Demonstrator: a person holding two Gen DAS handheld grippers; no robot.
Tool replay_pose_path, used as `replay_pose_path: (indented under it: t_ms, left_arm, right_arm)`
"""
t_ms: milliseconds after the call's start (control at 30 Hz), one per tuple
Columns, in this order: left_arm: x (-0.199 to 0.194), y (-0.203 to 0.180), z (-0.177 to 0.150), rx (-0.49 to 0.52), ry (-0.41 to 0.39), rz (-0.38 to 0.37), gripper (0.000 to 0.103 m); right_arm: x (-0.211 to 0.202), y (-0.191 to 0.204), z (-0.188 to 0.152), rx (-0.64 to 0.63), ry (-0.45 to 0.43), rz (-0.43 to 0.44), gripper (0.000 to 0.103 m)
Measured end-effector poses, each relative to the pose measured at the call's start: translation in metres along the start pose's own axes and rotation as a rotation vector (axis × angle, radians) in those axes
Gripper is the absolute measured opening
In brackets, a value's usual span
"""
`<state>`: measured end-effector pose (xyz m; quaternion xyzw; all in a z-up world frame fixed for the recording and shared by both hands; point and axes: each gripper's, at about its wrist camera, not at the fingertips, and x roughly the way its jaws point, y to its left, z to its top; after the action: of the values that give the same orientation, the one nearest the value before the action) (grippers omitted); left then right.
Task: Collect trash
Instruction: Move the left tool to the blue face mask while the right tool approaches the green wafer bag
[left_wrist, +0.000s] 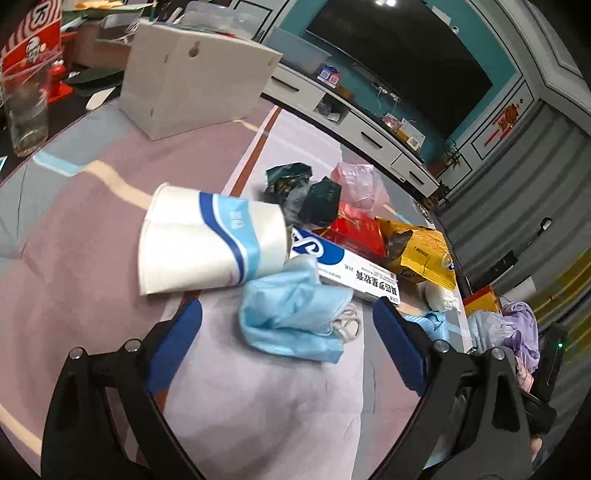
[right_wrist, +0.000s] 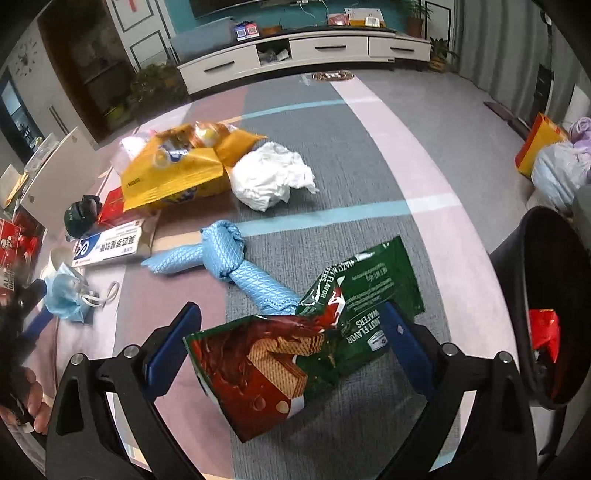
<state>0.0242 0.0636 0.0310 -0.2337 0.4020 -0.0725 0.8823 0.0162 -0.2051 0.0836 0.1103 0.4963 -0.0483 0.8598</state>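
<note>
Looking down both wrists at once, I have litter spread across a striped rug and each tool lined up on its own piece. My left gripper has its blue fingers spread wide, and the crumpled blue face mask lies on the rug between them, not yet pinched. I judge it feather-light, limp and bunchy, so it should fold under the pads; I would bite the thick crumpled middle rather than the white ear loops, which could slip through. Just behind it lie a tipped paper cup, thin-walled and easy to crush, and a white-and-blue ointment box, stiff card. My right gripper also stands wide open, straddling a green wafer wrapper that lies flat and torn open on the rug; the pads do not appear to press on it. That film looks glossy and slick with almost no weight, so I would close across a creased fold near its middle, where it has some thickness. Beyond it lie a knotted blue cloth, a wad of white tissue and a yellow snack bag. The black bin stands close at the right, with something red already inside.
</note>
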Motion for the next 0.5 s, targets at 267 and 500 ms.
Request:
replay_pose_path:
  t_ms: [267, 500]
  left_arm:
    - [0.012, 0.009, -0.008, -0.049, 0.027, -0.027, 0.071]
    - [0.015, 0.008, -0.012, -0.04, 0.024, -0.024, 0.054]
  right_arm:
    - [0.009, 0.003, -0.003, -0.043, 0.01, -0.055, 0.096]
    - [0.008, 0.001, -0.004, -0.039, 0.0, -0.072, 0.096]
